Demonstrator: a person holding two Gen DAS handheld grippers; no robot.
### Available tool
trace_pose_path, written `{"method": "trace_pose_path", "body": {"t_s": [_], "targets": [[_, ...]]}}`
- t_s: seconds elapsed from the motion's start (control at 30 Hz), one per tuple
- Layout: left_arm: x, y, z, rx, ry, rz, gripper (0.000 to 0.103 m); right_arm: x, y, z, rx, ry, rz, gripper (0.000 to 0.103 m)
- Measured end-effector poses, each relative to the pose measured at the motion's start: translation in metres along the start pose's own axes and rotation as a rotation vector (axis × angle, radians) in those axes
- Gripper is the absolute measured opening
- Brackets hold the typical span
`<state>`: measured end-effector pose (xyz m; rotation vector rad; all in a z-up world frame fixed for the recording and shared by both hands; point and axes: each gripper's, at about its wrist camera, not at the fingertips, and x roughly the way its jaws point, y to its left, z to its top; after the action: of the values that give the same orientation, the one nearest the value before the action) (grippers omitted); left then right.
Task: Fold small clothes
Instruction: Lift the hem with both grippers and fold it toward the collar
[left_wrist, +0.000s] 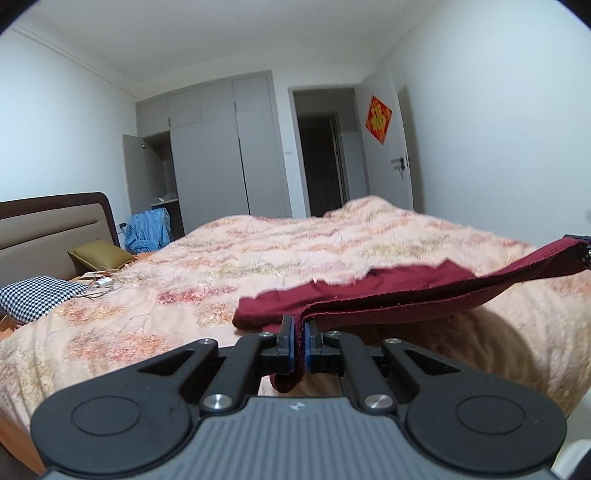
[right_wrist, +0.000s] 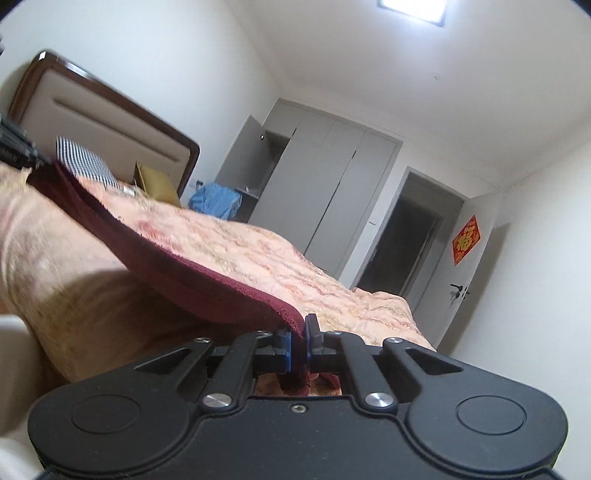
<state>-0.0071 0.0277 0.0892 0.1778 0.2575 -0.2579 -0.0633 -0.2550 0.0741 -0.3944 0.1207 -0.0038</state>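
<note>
This is a bedroom in a home. A wide bed under a peach floral quilt (left_wrist: 258, 258) fills most of it, with a padded beige headboard framed in dark wood (left_wrist: 51, 225) at its head. Against that headboard lie a black-and-white checked pillow (left_wrist: 33, 295) and an olive-green cushion (left_wrist: 99, 254). Beyond the bed, a grey built-in wardrobe (left_wrist: 221, 147) covers the far wall, one door open. Right of the wardrobe an open doorway (left_wrist: 321, 155) shows a dark hall, and a white door beside it bears a red diamond-shaped paper decoration (left_wrist: 378, 120).
</note>
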Motion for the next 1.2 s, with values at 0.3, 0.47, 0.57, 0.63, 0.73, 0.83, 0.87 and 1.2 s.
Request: {"method": "trace_pose_path", "body": {"t_s": [0.3,0.47,0.57,0.63,0.73,0.83,0.87,1.2], "targets": [[-0.032,0.011,0.028,-0.075,-0.041,-0.014,0.005,-0.046,-0.019,0.025,0.045,-0.052,0.008,0.007],[-0.004,0.012,0.050,0.003,-0.060,-0.028,0.005,-0.018,-0.024,0.028,0.049,-0.045,-0.029,0.007],[0.022,0.011,0.068,0.065,-0.073,-0.029,0.005,0.009,-0.029,0.032,0.022,-0.042,-0.052,0.008],[0.045,0.013,0.081,0.083,-0.072,-0.034,0.005,0.032,-0.035,0.036,0.007,-0.036,-0.065,0.009],[0.086,0.017,0.099,0.087,-0.066,-0.040,0.005,0.071,-0.043,0.039,-0.015,-0.028,-0.079,0.009],[0.134,0.018,0.111,0.099,-0.046,-0.039,0.005,0.115,-0.051,0.040,-0.026,-0.010,-0.081,0.009],[0.151,0.019,0.114,0.100,-0.034,-0.038,0.005,0.131,-0.053,0.040,-0.026,0.000,-0.079,0.009],[0.318,0.031,0.101,0.090,0.131,-0.078,0.005,0.278,-0.061,0.015,0.005,0.164,-0.041,0.010]]}}
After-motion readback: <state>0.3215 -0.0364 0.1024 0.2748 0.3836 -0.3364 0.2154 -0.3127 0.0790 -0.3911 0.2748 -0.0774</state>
